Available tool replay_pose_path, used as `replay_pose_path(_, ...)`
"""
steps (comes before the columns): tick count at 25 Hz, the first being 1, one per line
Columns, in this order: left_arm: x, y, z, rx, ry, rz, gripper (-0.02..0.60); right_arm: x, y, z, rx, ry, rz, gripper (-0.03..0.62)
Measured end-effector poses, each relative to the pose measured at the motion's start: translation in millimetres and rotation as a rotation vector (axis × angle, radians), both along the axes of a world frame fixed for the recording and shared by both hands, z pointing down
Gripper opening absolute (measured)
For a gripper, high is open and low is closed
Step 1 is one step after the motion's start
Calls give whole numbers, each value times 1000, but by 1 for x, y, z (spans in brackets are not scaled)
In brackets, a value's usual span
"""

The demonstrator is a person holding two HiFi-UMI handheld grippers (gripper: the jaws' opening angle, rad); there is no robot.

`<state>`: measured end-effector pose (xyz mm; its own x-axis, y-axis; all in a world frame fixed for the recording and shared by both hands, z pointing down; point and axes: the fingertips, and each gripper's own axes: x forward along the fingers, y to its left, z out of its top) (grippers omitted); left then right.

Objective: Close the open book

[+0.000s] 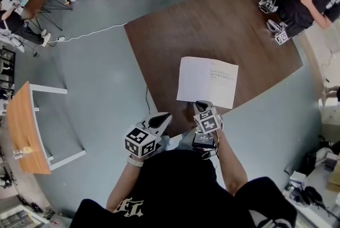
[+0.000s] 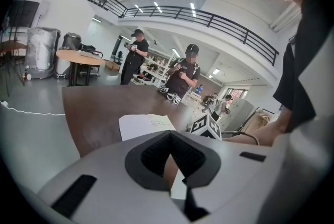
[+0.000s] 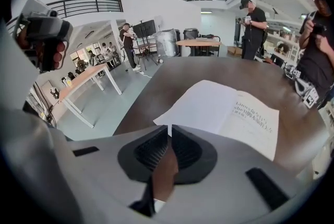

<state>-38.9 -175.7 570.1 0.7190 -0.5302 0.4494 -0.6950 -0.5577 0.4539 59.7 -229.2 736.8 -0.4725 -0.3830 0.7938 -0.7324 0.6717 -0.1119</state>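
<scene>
Right gripper [image 1: 198,106], clenched on nothing, is held at the near edge of the open book [image 1: 207,82], whose spine runs straight ahead; left gripper [image 1: 163,119], seemingly clenched too, is kept farther off, back-left.

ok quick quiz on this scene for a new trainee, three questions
1. Of the left gripper and the right gripper, which is nearer the open book?
2. True or false: the book is already closed.
3. Both grippers are: A) shut and empty; B) wide open; C) clamped on a page.

Key: 1 right gripper; 2 false; 3 A.
</scene>
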Motion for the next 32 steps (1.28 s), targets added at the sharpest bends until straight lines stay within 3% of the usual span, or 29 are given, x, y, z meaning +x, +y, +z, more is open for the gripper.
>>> replay_pose_path(15, -9, 8, 17, -53, -19, 9, 3, -5, 12, 57, -107, 4, 51, -5)
replay_pose_path(21, -9, 13, 21, -64, -27, 17, 3, -2, 12, 71, -146, -32, 128, -5)
replay_pose_path(32, -12, 18, 21, -68, -38, 17, 3, 2, 2, 93, -131, -52, 255, -5)
